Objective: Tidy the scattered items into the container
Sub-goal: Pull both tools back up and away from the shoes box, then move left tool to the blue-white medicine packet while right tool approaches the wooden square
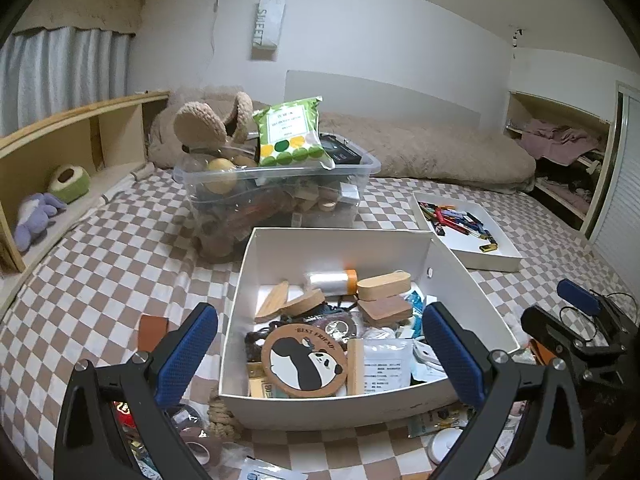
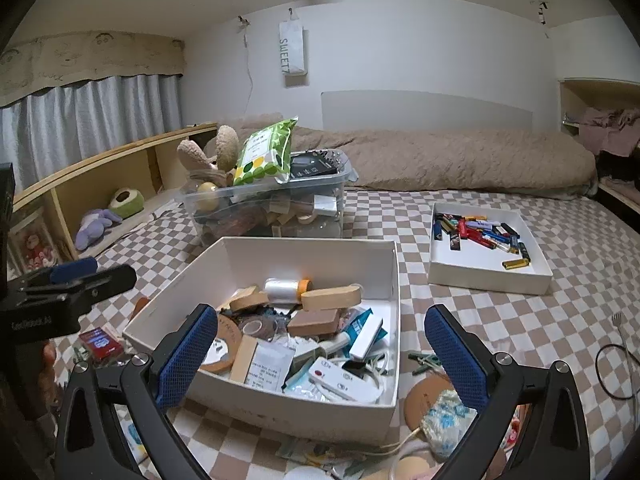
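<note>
Left tool: you are holding the left tool (image 1: 320, 356) over the near edge of the white box (image 1: 472, 280), fingers spread wide with nothing between them.
Right tool: you are carrying the right tool (image 2: 320, 356) the same way, gaping and empty, near the box's front wall.
Container: the white box is sitting on the checked bed sheet (image 2: 500, 320), already well filled; a panda coaster (image 1: 304, 362) is lying on top at 6 o'clock inside it.
Scattered items: they are lying on the sheet along the box's near side, at 5 to 7 o'clock in both views.
Cork disc (image 2: 424, 400): just beside the box's front right corner; probably light, stiff and flat, so you are likely needing to pinch it by the rim.
Patterned pouch (image 2: 448, 420): resting on the disc; looks soft and squashy, so take it across the middle.
Green clothespins (image 2: 424, 360): at 4 o'clock of the box; small, hard, probably slippery, so grip across the body.
Red packet (image 2: 100, 344): at 8 o'clock of the box; looks light and rigid, so take the short sides.
Tape roll (image 1: 200, 446): near the left finger; probably hard and prone to rolling.
</note>
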`<state>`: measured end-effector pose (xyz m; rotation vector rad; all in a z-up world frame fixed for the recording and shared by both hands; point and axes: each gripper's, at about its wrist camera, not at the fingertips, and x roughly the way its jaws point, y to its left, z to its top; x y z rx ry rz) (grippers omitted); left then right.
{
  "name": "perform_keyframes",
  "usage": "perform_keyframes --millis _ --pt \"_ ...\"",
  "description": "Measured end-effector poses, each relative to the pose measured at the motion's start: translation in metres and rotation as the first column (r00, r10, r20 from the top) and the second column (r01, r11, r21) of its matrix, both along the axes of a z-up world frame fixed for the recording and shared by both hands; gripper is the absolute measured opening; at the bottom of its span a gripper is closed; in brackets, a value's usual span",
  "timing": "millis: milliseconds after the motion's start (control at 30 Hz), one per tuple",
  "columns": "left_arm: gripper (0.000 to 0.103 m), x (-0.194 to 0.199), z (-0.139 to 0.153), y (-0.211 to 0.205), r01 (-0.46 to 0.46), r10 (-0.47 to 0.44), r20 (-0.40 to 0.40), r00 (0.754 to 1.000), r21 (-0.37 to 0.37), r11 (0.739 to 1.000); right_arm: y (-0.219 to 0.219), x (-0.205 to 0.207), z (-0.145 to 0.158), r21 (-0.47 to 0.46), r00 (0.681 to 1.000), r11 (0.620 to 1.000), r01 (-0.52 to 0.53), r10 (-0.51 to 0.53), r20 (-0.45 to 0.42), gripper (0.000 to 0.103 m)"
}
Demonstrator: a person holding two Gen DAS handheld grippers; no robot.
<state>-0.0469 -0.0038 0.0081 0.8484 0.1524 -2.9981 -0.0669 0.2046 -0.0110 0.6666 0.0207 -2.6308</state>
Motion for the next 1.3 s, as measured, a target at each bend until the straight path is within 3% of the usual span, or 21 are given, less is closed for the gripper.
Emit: perform_keyframes --millis 467,833,1300 --pt "0.103 0.022 -0.036 0.012 0.006 -0.004 0.035 0.999 -0.056 0.998 -0.002 0.029 -0.031 0.031 0.999 1.000 0.001 -0.002 0.040 0.103" --pt "0.103 0.039 -0.073 0.001 -0.011 0.014 0.132 0.991 -0.023 1.000 -0.005 0.053 -0.080 0.093 0.988 0.996 -0.009 -0.005 0.155 0.103" --pt "0.103 0.063 -0.126 -0.011 -0.041 0.049 0.272 0.961 -0.035 0.999 -0.016 0.075 -0.111 0.117 0.970 0.993 -0.026 -0.003 0.242 0.103"
